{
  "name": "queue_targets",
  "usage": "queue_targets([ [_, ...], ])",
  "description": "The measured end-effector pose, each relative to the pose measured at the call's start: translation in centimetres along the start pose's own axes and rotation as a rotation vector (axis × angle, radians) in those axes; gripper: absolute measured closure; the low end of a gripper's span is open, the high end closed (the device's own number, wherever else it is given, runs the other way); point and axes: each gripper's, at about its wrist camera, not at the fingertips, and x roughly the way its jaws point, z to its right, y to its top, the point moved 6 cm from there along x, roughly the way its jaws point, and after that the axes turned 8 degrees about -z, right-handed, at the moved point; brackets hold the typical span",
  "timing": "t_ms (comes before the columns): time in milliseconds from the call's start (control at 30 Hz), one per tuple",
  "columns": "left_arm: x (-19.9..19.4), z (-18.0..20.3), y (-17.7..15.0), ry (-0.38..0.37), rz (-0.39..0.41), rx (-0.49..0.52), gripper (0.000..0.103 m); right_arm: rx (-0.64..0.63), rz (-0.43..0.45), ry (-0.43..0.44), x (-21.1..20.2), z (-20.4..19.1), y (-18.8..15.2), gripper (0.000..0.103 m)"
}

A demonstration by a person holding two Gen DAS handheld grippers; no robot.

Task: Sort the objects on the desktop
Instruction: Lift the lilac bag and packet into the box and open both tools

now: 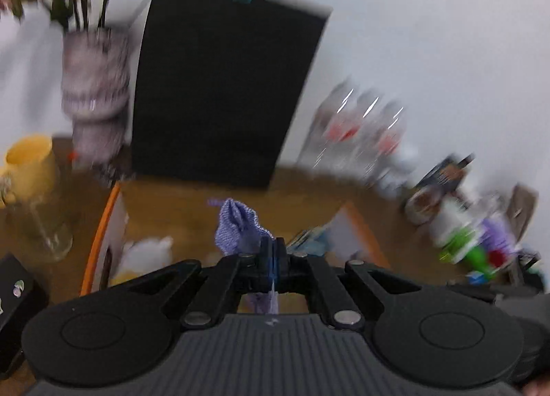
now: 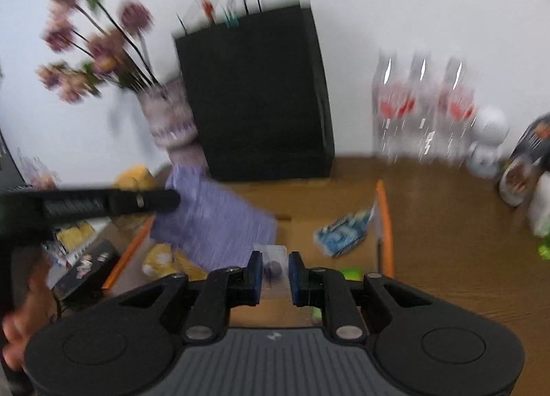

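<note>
Cloth (image 1: 237, 226), lilac and knitted, is clamped in the left tongs (image 1: 273, 258), whose jaws are pressed fully together on it; a bunched fold stands up past the fingertips and a strip hangs below them. In the right wrist view the same cloth (image 2: 213, 221) spreads as a wide sheet in the air over the left part of the bench (image 2: 447, 241), with the left tongs (image 2: 168, 200) reaching in from the left edge of the picture and a person's hand (image 2: 20, 313) behind them.

The right tongs (image 2: 273, 267) stand with a narrow gap between their blue pads (image 2: 256, 275). A small clear packet with a dark round thing (image 2: 273, 260) shows in that gap, but blur leaves it unclear whether the pads press on it or it lies beyond them.

Under both tongs lies a shallow cardboard tray with orange rims (image 2: 386, 217), holding a blue-and-white packet (image 2: 343, 231) near its right rim and yellow packets (image 2: 168, 260) near its left.

Along the bench's far edge, against the white wall, stand a vase of pink flowers (image 2: 172, 117), a black paper bag (image 2: 254, 93) and three clear bottles with red labels (image 2: 422, 107). A yellow mug (image 1: 29, 162) and a glass (image 1: 44, 224) sit toward the far left corner.
</note>
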Motion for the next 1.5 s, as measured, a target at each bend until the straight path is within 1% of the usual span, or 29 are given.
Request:
queue_targets([
  [67, 2.4, -1.5, -0.2, 0.046, -0.033, -0.026, 0.101, 0.018, -0.059, -0.01, 3.1, 0.5, 0.4, 0.088],
  [100, 3.3, -2.3, -0.2, 0.071, -0.04, -0.044, 0.099, 0.033, -0.08, -0.015, 4.4, 0.8, 0.5, 0.085],
  [133, 3.9, -2.9, -0.3, 0.086, -0.057, -0.057, 0.097, 0.051, -0.097, -0.019, 5.5, 1.1, 0.6, 0.084],
  [167, 4.4, -3.2, -0.3, 0.091, -0.078, -0.043, 0.093, 0.067, -0.112, -0.019, 6.2, 1.3, 0.7, 0.083],
  [200, 4.4, -3.5, -0.4, 0.104, -0.084, -0.025, 0.086, 0.077, -0.128, -0.013, 6.7, 1.5, 0.7, 0.075],
  [233, 4.2, -3.6, -0.2, 0.116, -0.08, -0.007, 0.072, 0.086, -0.137, -0.009, 7.0, 1.7, 0.8, 0.069],
  [267, 3.9, -3.5, 0.0, 0.122, -0.081, 0.008, 0.062, 0.096, -0.138, -0.017, 6.9, 1.8, 0.9, 0.055],
  [300, 3.6, -3.6, 0.2, 0.127, -0.088, 0.017, 0.045, 0.101, -0.145, -0.033, 6.7, 2.0, 0.9, 0.042],
  [333, 3.0, -3.6, 0.4, 0.141, -0.09, 0.026, 0.04, 0.101, -0.155, -0.05, 6.5, 2.2, 0.9, 0.038],
  [367, 2.5, -3.5, 0.5, 0.155, -0.091, 0.035, 0.038, 0.102, -0.165, -0.067, 6.3, 2.4, 0.8, 0.037],
  [433, 1.7, -3.2, 0.4, 0.2, -0.135, 0.076, 0.022, 0.103, -0.186, -0.102, 5.8, 2.7, 0.7, 0.036],
  [467, 1.5, -2.9, 0.2, 0.222, -0.162, 0.101, 0.011, 0.105, -0.206, -0.114, 5.6, 2.8, 0.5, 0.034],
  [500, 1.5, -2.7, -0.1, 0.228, -0.186, 0.125, 0.006, 0.107, -0.232, -0.123, 5.4, 2.9, 0.2, 0.033],
  [533, 1.4, -2.5, -0.4, 0.234, -0.209, 0.148, 0.005, 0.103, -0.252, -0.128, 5.1, 2.8, -0.1, 0.032],
  [600, 0.9, -2.3, -1.1, 0.255, -0.231, 0.151, 0.005, 0.09, -0.279, -0.136, 4.4, 2.5, -0.8, 0.031],
  [667, 0.5, -2.2, -1.7, 0.272, -0.243, 0.147, 0.004, 0.086, -0.286, -0.151, 3.4, 2.3, -1.3, 0.031],
  [800, -1.2, -2.0, -2.7, 0.274, -0.233, 0.142, 0.002, 0.082, -0.267, -0.156, 0.9, 1.5, -2.2, 0.027],
  [867, -2.7, -1.7, -3.4, 0.278, -0.213, 0.135, 0.002, 0.085, -0.234, -0.15, -0.7, 0.9, -2.7, 0.025],
  [900, -3.5, -1.6, -3.6, 0.279, -0.192, 0.128, 0.002, 0.087, -0.206, -0.15, -1.6, 0.6, -3.0, 0.023],
  [933, -4.7, -1.3, -4.4, 0.279, -0.151, 0.114, 0.002, 0.089, -0.173, -0.152, -2.6, 0.3, -3.4, 0.021],
  [967, -6.0, -1.0, -5.2, 0.28, -0.109, 0.1, 0.001, 0.091, -0.127, -0.152, -3.6, -0.1, -4.1, 0.018],
  [1000, -7.3, -0.4, -6.4, 0.274, -0.061, 0.109, 0.0, 0.091, -0.079, -0.151, -4.7, -0.6, -4.9, 0.013],
  [1100, -10.6, 0.4, -10.9, 0.263, 0.049, 0.137, 0.0, 0.09, 0.048, -0.158, -7.5, -1.7, -8.7, 0.01],
  [1200, -12.8, -0.1, -15.3, 0.236, 0.138, 0.133, 0.0, 0.082, 0.134, -0.167, -8.9, -2.3, -13.3, 0.01],
  [1233, -12.7, -0.3, -16.5, 0.226, 0.137, 0.14, 0.0, 0.077, 0.153, -0.168, -9.0, -2.4, -14.8, 0.009],
  [1300, -12.6, -0.6, -19.0, 0.207, 0.132, 0.154, 0.0, 0.071, 0.153, -0.167, -8.4, -2.3, -17.5, 0.008],
  [1333, -12.2, -0.9, -19.8, 0.202, 0.116, 0.154, 0.0, 0.07, 0.151, -0.165, -8.0, -2.2, -18.6, 0.008],
  [1400, -11.3, -1.7, -21.3, 0.191, 0.088, 0.139, 0.0, 0.062, 0.143, -0.166, -7.1, -2.1, -20.3, 0.008],
  [1500, -10.0, -2.5, -22.8, 0.18, 0.044, 0.105, 0.0, -0.007, 0.123, -0.178, -5.9, -2.8, -21.6, 0.008],
])
